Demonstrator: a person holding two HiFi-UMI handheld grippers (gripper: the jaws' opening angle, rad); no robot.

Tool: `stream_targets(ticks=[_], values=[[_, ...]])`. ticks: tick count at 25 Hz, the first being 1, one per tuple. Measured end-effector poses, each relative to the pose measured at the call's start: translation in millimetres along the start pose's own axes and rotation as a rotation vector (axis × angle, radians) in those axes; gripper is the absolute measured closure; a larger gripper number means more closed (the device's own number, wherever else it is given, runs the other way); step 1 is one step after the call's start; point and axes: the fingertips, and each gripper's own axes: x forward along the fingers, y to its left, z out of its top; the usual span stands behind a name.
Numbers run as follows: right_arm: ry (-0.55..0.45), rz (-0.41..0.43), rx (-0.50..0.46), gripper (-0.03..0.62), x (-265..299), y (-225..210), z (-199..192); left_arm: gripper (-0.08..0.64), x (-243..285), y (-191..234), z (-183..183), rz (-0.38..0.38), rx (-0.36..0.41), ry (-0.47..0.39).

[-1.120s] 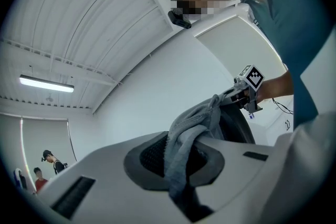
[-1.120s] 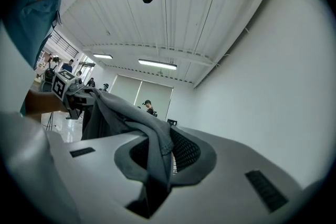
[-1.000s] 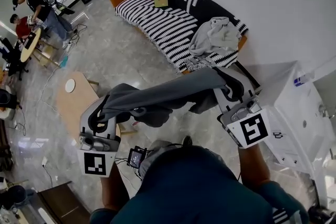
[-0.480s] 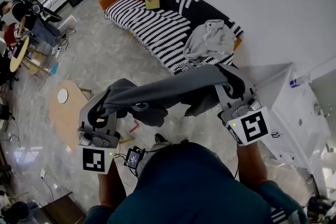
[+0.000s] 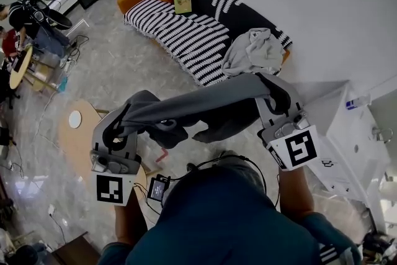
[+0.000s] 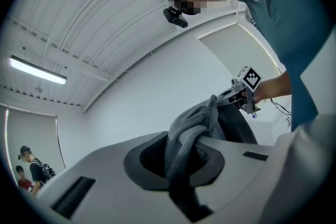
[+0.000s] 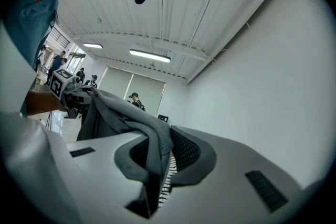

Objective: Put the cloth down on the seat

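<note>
Pinching a bunched fold at one end of the cloth point(image 5: 198, 105), the left gripper point(image 5: 123, 123) has its fingers point(image 6: 140, 159) closed on the fabric, as the left gripper view shows. The right gripper point(image 5: 276, 95) does the same at the other end, with its fingers point(image 7: 191, 157) clamped on a hanging edge. Between the two the cloth hangs in the air as a sagging band, and a loose part droops below its middle. Its long axis runs from lower left to upper right in the head view.

The seat point(image 5: 186, 34) of the sofa point(image 5: 239, 6) lies ahead of both grippers, farther up in that view. It slants the other way, from upper left down to the right. The right gripper is the nearer one and sits close to the sofa's near end, where a pale garment point(image 5: 251, 49) is heaped. The free striped stretch lies to the left of that heap, up toward a book point(image 5: 182, 1).

In my judgement, the cloth must be carried forward and swung into line with the seat before it goes down.

The cloth hides the sofa's near corner. Whether the right gripper is already above the seat cannot be told.
</note>
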Motion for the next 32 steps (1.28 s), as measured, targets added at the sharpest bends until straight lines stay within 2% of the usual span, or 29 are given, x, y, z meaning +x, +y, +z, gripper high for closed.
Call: stream_targets(ticks=[7,16,23,32], values=[[-0.033,0.070,0.021,0.546,39.5,-37.5,-20.3,0.529,42.9,8.2,-7.6,0.064,-0.001,0.041],[-0.087,0.160,0.043,0.546,78.1,-97.7,-40.0,0.529,101.5,5.3,-3.6,0.156,0.044,0.097],[-0.072,0.167,0.064,0.546,97.7,-115.9,-56.6,0.529,125.3,6.6,-15.7,0.143,0.046,0.137],[-0.044,0.123,0.043,0.546,137.6,-111.0,-52.8,0.529,144.7,51.3,-34.5,0.102,0.027,0.086]])
